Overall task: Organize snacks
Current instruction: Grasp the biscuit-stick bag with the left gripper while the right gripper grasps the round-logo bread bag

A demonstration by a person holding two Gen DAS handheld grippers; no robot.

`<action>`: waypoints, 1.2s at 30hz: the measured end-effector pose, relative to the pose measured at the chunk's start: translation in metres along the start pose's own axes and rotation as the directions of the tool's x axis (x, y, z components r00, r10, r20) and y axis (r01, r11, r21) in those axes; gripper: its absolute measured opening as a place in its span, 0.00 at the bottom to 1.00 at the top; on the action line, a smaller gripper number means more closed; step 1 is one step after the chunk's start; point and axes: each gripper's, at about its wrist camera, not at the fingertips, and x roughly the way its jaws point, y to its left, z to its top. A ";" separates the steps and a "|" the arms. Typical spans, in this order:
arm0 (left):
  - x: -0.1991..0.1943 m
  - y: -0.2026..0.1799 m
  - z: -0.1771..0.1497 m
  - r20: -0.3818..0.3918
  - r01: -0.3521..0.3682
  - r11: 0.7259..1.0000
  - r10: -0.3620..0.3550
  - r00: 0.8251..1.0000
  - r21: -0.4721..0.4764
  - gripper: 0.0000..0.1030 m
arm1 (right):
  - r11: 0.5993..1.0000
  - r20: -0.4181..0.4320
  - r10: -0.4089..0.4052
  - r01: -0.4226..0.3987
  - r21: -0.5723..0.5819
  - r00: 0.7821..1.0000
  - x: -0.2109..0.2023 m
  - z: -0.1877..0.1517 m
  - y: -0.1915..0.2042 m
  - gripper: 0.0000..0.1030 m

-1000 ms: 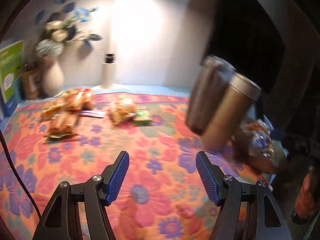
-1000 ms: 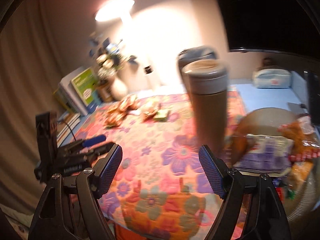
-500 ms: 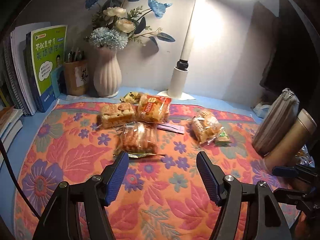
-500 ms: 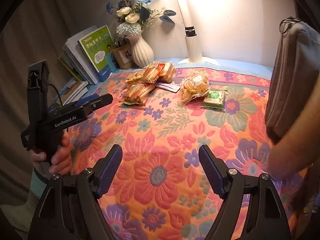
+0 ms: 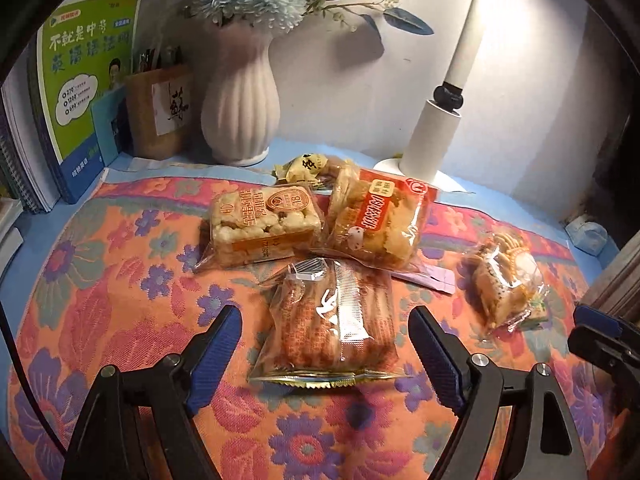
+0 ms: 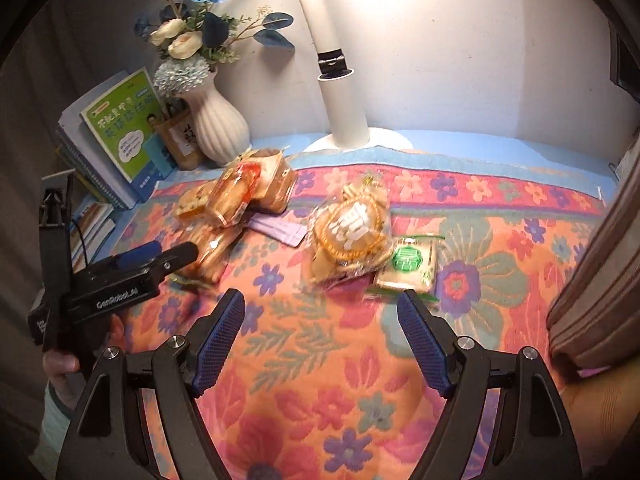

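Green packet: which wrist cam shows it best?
Right wrist. The green packet lies in full view there, partly tucked under the round cookie bag. Left wrist shows only a sliver behind that bag.

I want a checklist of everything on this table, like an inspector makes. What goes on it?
Surface: flowered cloth over a blue table.
Job's things: three snack packs clustered, candy behind; biscuit pack and green packet apart.
Clutter: purple sachet.
Grippers: left gripper open, jaws just widened, astride the nearest pack without touching; right gripper open, empty.
Cables: black cable at the left.
Surroundings: vase, lamp, books, pen holder.
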 end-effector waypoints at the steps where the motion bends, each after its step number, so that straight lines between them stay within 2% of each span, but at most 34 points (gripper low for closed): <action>1: 0.004 0.003 0.000 -0.004 0.006 1.000 -0.006 1.000 -0.011 0.81 | 1.000 0.012 -0.018 0.018 -0.005 1.000 0.007 0.005 -0.001 0.76; 4: 0.015 0.009 -0.003 -0.037 0.030 0.999 -0.031 0.999 -0.040 0.81 | 0.998 0.037 -0.057 0.058 -0.015 0.998 0.027 0.016 -0.004 0.76; 10: 0.018 0.003 -0.005 -0.042 0.034 0.999 -0.034 0.999 -0.014 0.81 | 0.999 0.038 -0.053 0.053 -0.001 0.998 0.056 0.018 -0.012 0.76; 14: 0.017 -0.004 -0.006 -0.039 0.026 1.000 -0.025 0.999 0.015 0.81 | 0.997 0.053 -0.057 0.060 -0.039 0.997 0.057 0.014 -0.006 0.77; 21: 0.023 -0.001 -0.005 -0.056 0.006 1.000 -0.005 0.998 0.004 0.81 | 0.990 0.047 -0.104 0.108 -0.095 0.993 0.067 0.014 0.005 0.77; 24: 0.024 -0.003 -0.006 -0.051 0.007 1.000 -0.005 0.999 0.021 0.73 | 0.987 0.045 -0.110 0.115 -0.113 0.993 0.069 0.013 0.008 0.76; 25: 0.024 -0.004 -0.006 -0.051 0.005 1.000 -0.003 0.999 0.030 0.72 | 0.986 0.049 -0.115 0.120 -0.117 0.992 0.069 0.013 0.008 0.74; 26: 0.023 -0.006 -0.006 -0.047 -0.001 0.999 0.003 0.999 0.036 0.72 | 0.984 0.055 -0.123 0.129 -0.121 0.991 0.068 0.013 0.008 0.67; 29: 0.021 -0.008 -0.007 -0.038 -0.010 0.999 0.012 0.999 0.050 0.68 | 0.983 0.065 -0.115 0.122 -0.133 0.991 0.067 0.012 0.011 0.60; 36: 0.017 -0.012 -0.009 -0.020 -0.005 0.997 0.006 1.000 0.077 0.58 | 0.980 0.083 -0.089 0.103 -0.172 0.993 0.060 0.009 0.018 0.58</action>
